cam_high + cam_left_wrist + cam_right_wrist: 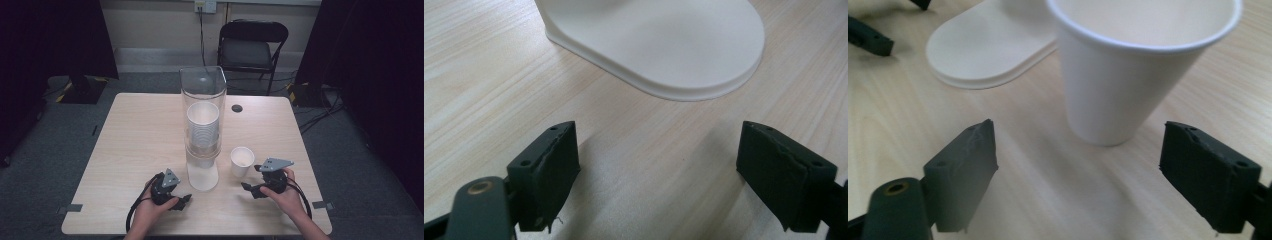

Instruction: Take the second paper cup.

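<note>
A tall clear cup dispenser stands mid-table, with a stack of white paper cups inside and a white oval base. One white paper cup stands upright on the table to its right, large in the right gripper view. My left gripper rests near the front edge, just left of the base, open with bare wood between its jaws. My right gripper is open too, just in front of the loose cup and apart from it.
The wooden table has a round black cable hole at the back. A black folding chair stands behind the table. Black curtains hang on both sides, and cables lie on the grey floor at right.
</note>
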`<state>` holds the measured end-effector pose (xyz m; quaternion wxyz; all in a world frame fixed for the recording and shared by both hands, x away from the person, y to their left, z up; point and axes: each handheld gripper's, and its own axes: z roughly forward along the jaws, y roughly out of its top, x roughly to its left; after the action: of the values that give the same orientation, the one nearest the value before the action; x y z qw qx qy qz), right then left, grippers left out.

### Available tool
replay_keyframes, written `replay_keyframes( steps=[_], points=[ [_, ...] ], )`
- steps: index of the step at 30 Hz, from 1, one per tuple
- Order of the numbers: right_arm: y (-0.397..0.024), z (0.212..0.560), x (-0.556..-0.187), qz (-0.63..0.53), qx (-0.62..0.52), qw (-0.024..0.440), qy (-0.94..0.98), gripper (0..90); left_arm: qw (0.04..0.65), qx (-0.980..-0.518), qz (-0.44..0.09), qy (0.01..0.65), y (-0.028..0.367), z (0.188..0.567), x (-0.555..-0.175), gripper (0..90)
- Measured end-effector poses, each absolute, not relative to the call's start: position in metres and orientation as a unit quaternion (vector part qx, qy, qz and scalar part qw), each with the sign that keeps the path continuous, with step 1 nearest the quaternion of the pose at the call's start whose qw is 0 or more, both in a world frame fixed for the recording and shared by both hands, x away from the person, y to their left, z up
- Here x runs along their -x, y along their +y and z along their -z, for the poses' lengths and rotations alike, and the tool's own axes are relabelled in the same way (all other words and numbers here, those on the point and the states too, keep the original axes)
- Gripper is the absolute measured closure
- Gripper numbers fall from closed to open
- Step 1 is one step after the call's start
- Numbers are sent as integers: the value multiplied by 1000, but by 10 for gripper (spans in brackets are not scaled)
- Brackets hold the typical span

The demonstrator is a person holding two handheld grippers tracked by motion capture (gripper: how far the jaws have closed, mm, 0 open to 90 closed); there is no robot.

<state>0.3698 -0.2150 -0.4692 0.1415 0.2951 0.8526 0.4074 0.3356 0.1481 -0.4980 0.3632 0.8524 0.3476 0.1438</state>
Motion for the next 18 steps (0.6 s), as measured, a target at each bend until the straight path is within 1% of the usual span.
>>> replay_keyframes(
  steps=[9, 18],
  points=[
    [-191, 471, -351, -408, -258, 107, 869, 161, 375, -847, -150, 346, 150, 501, -334, 154],
    [-158, 469, -353, -435, -245, 83, 863, 163, 374, -848, -147, 345, 150, 501, -334, 148]
  ],
)
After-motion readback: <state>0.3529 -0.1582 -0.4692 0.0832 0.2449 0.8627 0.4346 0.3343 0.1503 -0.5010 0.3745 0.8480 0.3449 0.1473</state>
